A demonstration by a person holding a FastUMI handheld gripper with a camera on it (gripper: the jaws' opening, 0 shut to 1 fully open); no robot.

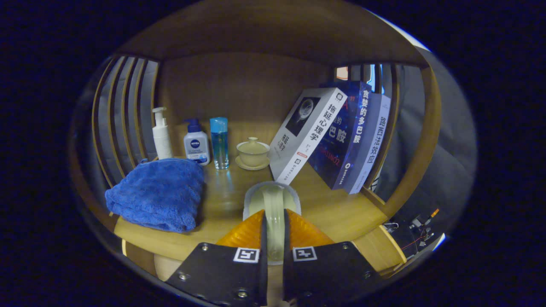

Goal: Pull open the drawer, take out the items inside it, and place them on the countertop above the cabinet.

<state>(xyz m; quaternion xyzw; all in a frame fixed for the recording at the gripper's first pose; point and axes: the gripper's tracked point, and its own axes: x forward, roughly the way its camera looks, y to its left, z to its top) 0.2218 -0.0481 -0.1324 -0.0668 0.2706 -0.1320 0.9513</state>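
Observation:
My gripper (274, 215) is shut on a pale, whitish-green round object (273, 196), held edge-on between the two orange fingers (247, 232). What it is exactly I cannot tell. It hangs over the front part of the wooden countertop (337, 213), in the gap between a folded blue towel (160, 194) and leaning books (307, 132). Whether it touches the wood is hidden by the fingers.
Beyond the fingers, a white pump bottle (161, 134), a white bottle with a blue cap (196, 145), a clear blue bottle (219, 143) and a lidded tea bowl on a saucer (253, 153) line the back. Slatted side walls (123, 115) and a wooden top enclose the shelf.

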